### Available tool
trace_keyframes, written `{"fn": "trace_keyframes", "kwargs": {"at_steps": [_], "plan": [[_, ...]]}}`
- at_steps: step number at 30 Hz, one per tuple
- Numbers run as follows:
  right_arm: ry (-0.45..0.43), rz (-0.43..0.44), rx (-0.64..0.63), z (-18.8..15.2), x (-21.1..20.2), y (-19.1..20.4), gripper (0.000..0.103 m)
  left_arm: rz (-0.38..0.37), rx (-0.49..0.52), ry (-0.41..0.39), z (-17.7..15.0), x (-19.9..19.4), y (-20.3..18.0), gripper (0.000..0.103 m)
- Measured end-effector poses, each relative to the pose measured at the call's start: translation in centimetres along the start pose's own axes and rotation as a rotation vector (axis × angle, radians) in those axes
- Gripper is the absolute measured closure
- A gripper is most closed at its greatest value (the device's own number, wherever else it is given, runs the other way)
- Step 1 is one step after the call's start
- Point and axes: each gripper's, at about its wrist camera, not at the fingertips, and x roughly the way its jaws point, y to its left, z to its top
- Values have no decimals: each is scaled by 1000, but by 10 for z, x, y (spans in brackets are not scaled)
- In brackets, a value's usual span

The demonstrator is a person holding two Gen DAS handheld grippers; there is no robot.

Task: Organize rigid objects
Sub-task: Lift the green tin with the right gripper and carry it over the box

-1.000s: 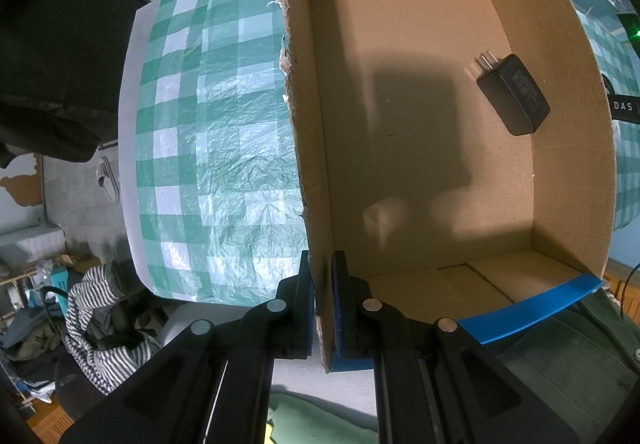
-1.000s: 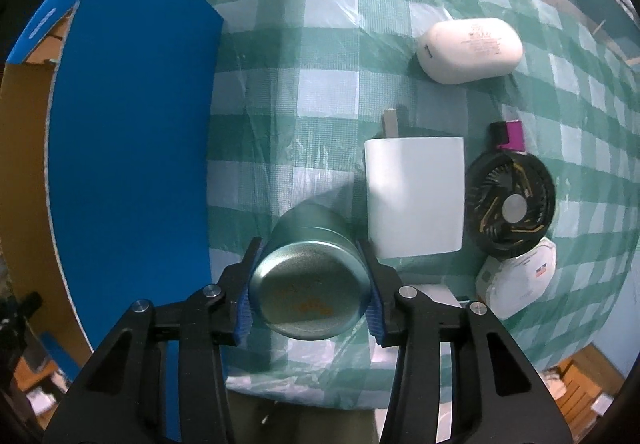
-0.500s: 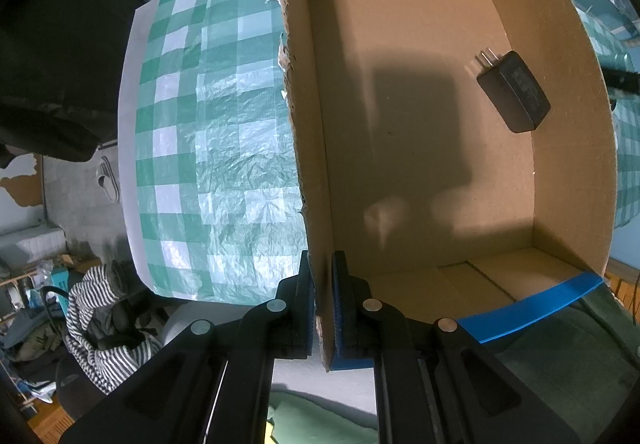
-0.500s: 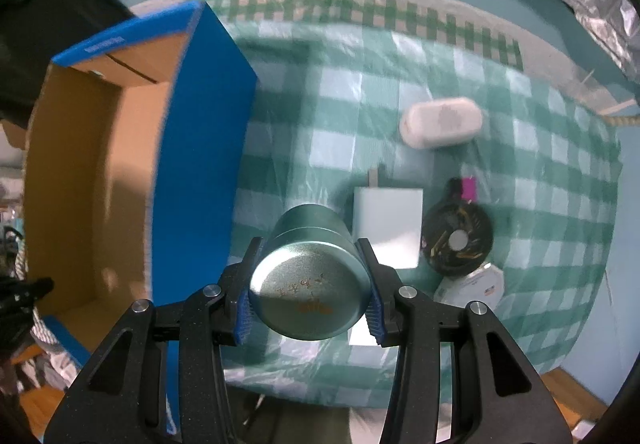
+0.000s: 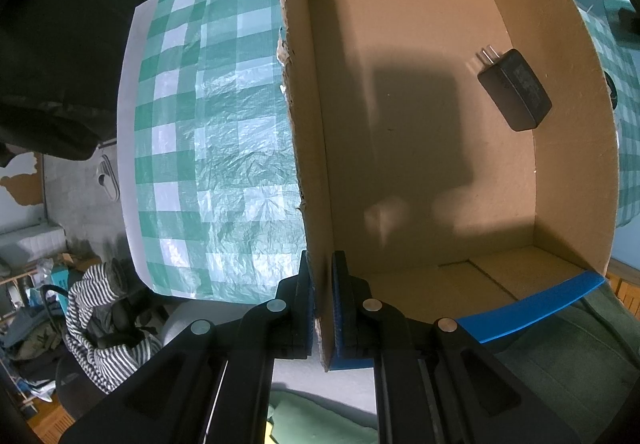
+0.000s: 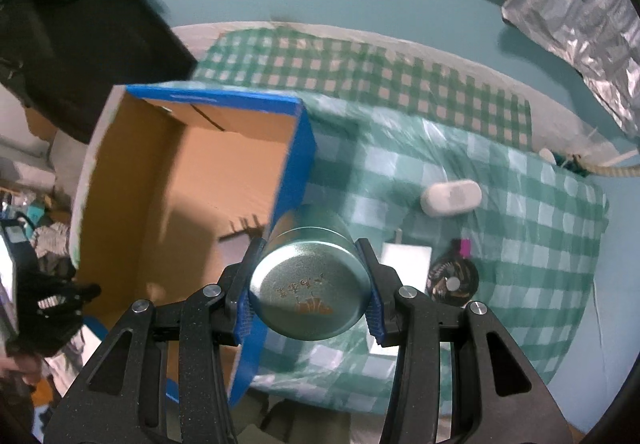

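My left gripper (image 5: 323, 304) is shut on the near left wall of a cardboard box (image 5: 312, 164) with blue outer sides. A black plug adapter (image 5: 516, 88) lies inside the box at its right wall. My right gripper (image 6: 308, 284) is shut on a green metal tin (image 6: 308, 284) and holds it high above the table, over the box's blue right wall (image 6: 280, 228). The box also shows in the right wrist view (image 6: 132, 204), open at the top.
A green checked cloth (image 6: 520, 204) covers the table. On it lie a white oval case (image 6: 450, 197), a white flat adapter (image 6: 406, 262) and a black round fan (image 6: 454, 280). A silver foil bag (image 6: 580, 16) sits beyond the table.
My right gripper has lifted the tin up off the table and carried it left, toward the box. The left gripper keeps its hold on the box wall.
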Motion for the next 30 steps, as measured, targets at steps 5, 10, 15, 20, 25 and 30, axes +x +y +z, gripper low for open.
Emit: {"fn": "trace_keyframes", "kwargs": {"at_steps": [5,10,15,20,25,30], "plan": [[-13,13,-34,7,-2,11,59,-2,-1,-1,0,0,0,94],[-17,23,-67,14,-2,25,59,-5,-2,-1,0,1,2,94],[-15,26,-107,20,1,41,59,-7,-3,-1,1,1,3,94],[-1,30,-147,24,11,55,59,-7,-3,-1,2,1,3,94],[33,22,-181,25,29,65,59,-7,-3,-2,1,1,3,94],[64,20,-196,23,45,69,59,-6,-4,-2,1,1,3,94]]}}
